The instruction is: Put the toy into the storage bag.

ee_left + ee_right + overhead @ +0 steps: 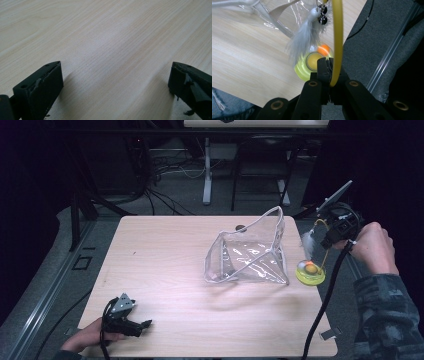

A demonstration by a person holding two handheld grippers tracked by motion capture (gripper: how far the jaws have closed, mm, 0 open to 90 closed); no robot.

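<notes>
Holding the yellow wand of the cat toy, your right gripper has its fingers pinched shut on that thin stem, with the white feather and two small dark bells dangling beside it. The toy's round yellow-green base sits at the counter's right edge, just beside the clear plastic pouch, which stands open with its mouth tilted up and toward the right. The likely step is carrying the toy into that pouch, so keep the pinch firm; the springy stem may bend and let the base swing. Lift slowly until the base hangs free of the wood, then bring it over the pouch's rim rather than against it, since the light plastic looks apt to slide or fold. Your left gripper rests on the near left corner, well apart, fingers spread wide and empty; consider bringing it up to steady the pouch's edge.
</notes>
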